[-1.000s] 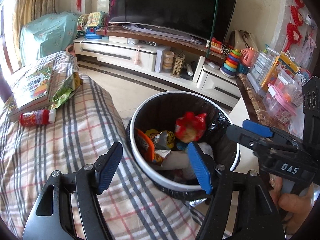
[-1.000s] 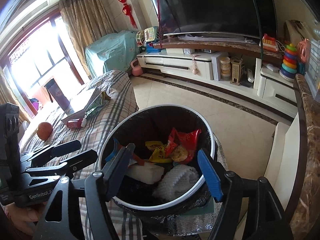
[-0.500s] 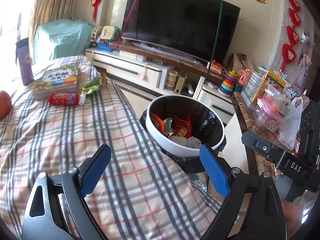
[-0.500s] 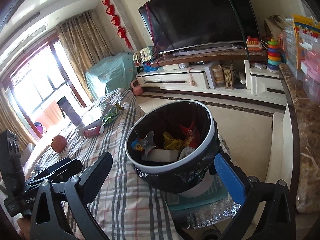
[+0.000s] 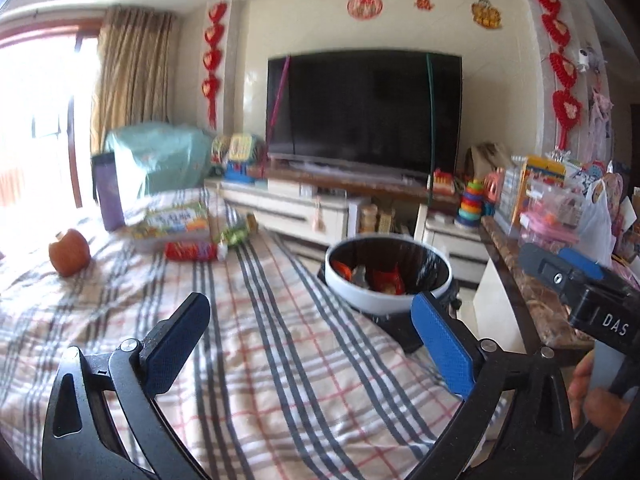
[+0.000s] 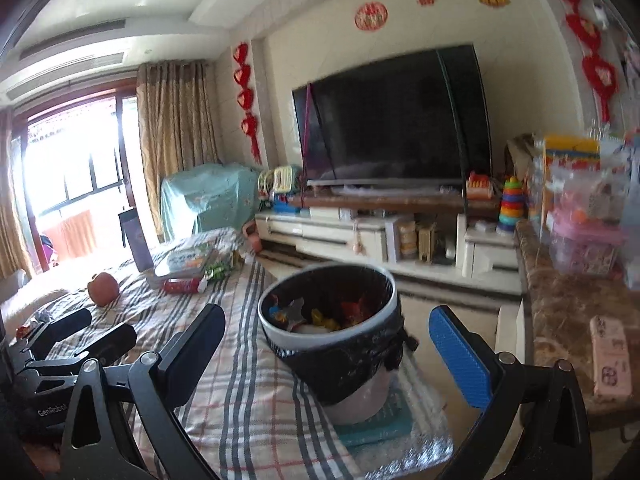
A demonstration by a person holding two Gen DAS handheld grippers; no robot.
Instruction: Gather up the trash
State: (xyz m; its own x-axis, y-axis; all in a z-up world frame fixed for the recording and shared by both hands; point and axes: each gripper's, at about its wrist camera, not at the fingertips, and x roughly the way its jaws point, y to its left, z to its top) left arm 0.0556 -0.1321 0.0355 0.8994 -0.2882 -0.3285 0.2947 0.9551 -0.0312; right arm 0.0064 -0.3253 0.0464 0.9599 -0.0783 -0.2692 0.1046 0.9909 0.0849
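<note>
A white-rimmed trash bin (image 5: 384, 305) lined with a black bag stands beside the plaid-covered bed, with wrappers inside. My left gripper (image 5: 308, 308) hovers over the plaid cover, jaws opening, nothing between them. My right gripper (image 6: 326, 316) is open and empty, with the bin (image 6: 340, 364) just beyond its fingers. At the bed's far end lie a red packet (image 5: 191, 251) and a green wrapper (image 5: 234, 236), also visible in the right wrist view as the red packet (image 6: 182, 286) and green wrapper (image 6: 218, 270). Each gripper shows in the other's view: right (image 5: 560, 260), left (image 6: 86, 334).
An orange-red fruit (image 5: 69, 256), a book (image 5: 172, 220) and a purple cup (image 5: 109, 192) sit at the bed's far end. A marble counter (image 6: 560, 312) with a pink phone (image 6: 610, 356) and toy boxes runs along the right. A TV stand (image 5: 304, 208) is behind.
Both grippers have pulled back and tilted up from over the bin, which now looks smaller and farther. Both pairs of jaws have spread wider.
</note>
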